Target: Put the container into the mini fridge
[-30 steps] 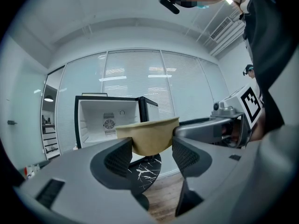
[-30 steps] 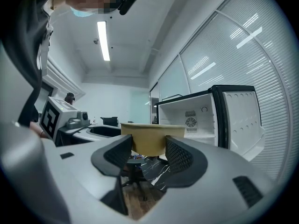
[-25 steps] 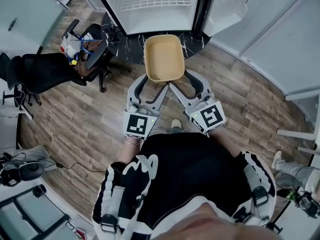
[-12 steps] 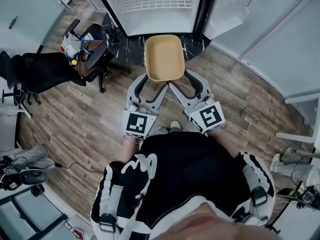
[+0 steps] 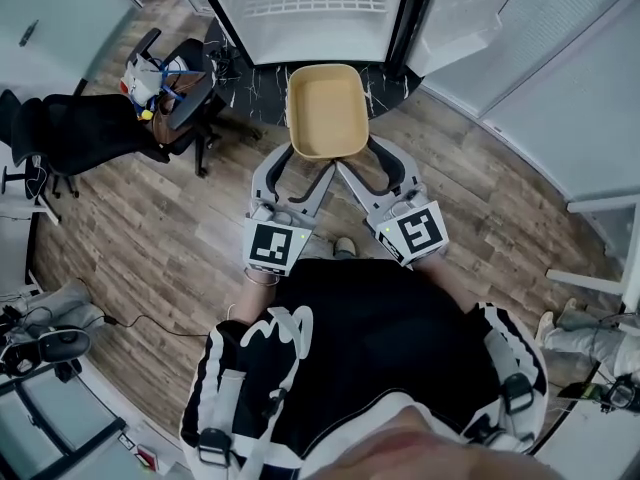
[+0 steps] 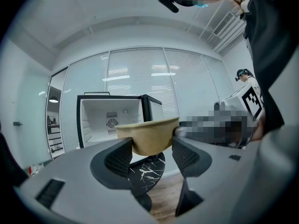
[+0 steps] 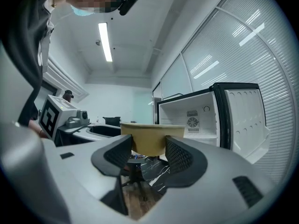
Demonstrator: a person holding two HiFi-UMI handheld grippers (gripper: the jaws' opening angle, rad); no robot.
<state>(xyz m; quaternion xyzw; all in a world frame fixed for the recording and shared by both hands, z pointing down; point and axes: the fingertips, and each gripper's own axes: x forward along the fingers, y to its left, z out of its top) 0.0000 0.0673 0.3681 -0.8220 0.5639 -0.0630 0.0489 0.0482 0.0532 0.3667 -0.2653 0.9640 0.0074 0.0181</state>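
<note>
A tan, empty, rectangular container [image 5: 327,111] hangs in the air in front of the open white mini fridge [image 5: 312,8]. My left gripper [image 5: 303,165] grips its near left rim and my right gripper [image 5: 358,161] its near right rim, both shut on it. In the left gripper view the container [image 6: 149,133] sits between the dark pads of the left gripper [image 6: 152,152], with the fridge [image 6: 100,120] behind it. In the right gripper view the container [image 7: 149,136] sits between the pads of the right gripper [image 7: 148,149], and the fridge interior [image 7: 194,122] shows to its right.
The fridge stands on a black marble-patterned base [image 5: 262,88]. Its door [image 5: 465,18] swings open to the right. A black office chair [image 5: 95,133] and a second chair with a bag on it [image 5: 172,90] stand at the left on the wood floor. Glass walls run along the right.
The person, the two grippers and the container have edged a little toward the fridge. Both grips are unchanged.
</note>
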